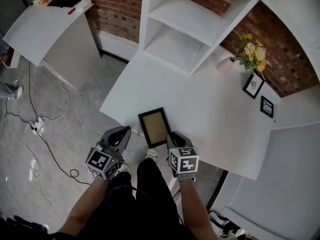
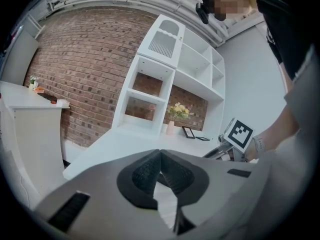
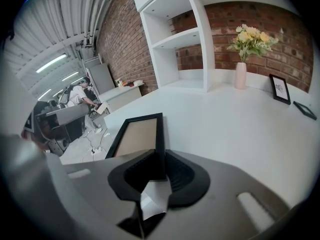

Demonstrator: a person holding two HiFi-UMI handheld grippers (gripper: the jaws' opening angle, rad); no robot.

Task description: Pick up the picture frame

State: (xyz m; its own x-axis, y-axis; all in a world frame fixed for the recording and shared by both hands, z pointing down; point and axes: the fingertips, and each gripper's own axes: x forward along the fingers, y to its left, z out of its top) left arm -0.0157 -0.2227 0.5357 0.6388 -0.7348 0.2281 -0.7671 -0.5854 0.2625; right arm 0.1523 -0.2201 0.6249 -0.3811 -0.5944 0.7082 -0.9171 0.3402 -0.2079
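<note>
At lower centre, right gripper (image 1: 173,136) clamped on the right edge of the picture frame (image 1: 154,126) on the table (image 1: 215,109); left gripper (image 1: 123,133) closed, empty.

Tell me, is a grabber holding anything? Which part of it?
The right gripper pinches the picture frame by its black right-hand border, near the closest corner. The left gripper holds nothing; its jaws are together.
</note>
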